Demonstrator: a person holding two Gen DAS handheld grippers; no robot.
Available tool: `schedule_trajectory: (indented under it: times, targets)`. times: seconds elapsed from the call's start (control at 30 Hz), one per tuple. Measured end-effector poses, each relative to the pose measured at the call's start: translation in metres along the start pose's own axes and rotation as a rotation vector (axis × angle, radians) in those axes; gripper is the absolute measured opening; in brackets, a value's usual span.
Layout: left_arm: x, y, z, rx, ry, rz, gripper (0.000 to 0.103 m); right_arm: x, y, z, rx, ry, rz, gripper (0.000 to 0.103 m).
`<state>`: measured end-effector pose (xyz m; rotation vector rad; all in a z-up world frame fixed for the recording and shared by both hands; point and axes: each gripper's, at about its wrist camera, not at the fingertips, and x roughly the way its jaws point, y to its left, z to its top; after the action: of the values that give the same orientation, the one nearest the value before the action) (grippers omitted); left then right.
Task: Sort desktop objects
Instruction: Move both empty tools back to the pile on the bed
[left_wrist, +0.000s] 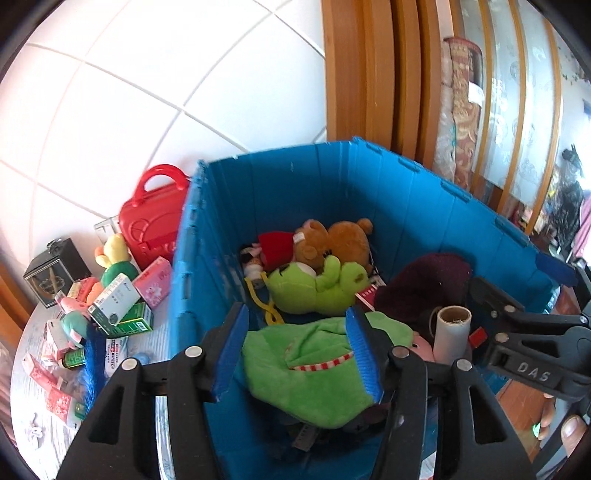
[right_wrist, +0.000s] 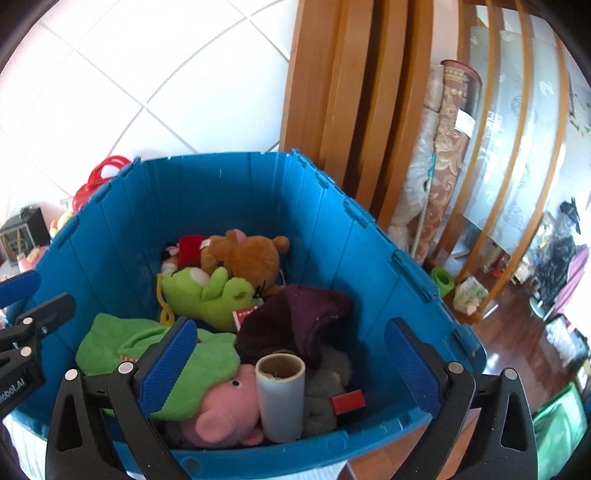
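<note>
The right gripper (right_wrist: 291, 363) hangs with jaws spread wide and empty above the blue crate (right_wrist: 122, 229), over a cardboard tube (right_wrist: 280, 391) standing in it; the left gripper (left_wrist: 297, 354) also stands apart, clear of the green plush cloth (left_wrist: 306, 369) below. Only the left wrist view shows the table (left_wrist: 44, 435) beside the crate, with its red toy case (left_wrist: 151, 225) and small boxes (left_wrist: 118, 306); only the right shows the pink pig plush (right_wrist: 225, 413).

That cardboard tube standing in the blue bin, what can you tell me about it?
The cardboard tube looks like a nearly spent roll: brown core, pale wrap with a frayed top edge. It stands upright, open end up, near the front wall of the blue bin, touching the pink plush pig, with grey fabric on its other side.
</note>
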<state>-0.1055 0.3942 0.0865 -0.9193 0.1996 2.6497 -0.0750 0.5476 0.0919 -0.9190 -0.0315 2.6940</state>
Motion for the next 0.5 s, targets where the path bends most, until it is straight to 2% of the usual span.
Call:
schedule_trajectory:
  times: [0.17, 0.23, 0.33, 0.43, 0.5]
  targets:
    - [-0.032, 0.035, -0.008, -0.084, -0.146, -0.006, 0.054, -0.025, 0.009, 0.001, 0.034, -0.075, 0.066, 0.103]
    - [-0.041, 0.050, -0.012, -0.110, -0.172, 0.003, 0.054, -0.034, 0.018, 0.003, 0.040, -0.108, 0.107, 0.103]
    - [-0.050, 0.075, -0.021, -0.148, -0.189, 0.028, 0.054, -0.047, 0.041, 0.005, 0.035, -0.150, 0.172, 0.103]
    - [-0.055, 0.104, -0.033, -0.180, -0.180, 0.024, 0.054, -0.057, 0.068, 0.008, 0.009, -0.176, 0.226, 0.103]
    - [-0.059, 0.128, -0.043, -0.198, -0.169, 0.049, 0.054, -0.064, 0.092, 0.009, -0.016, -0.191, 0.264, 0.103]
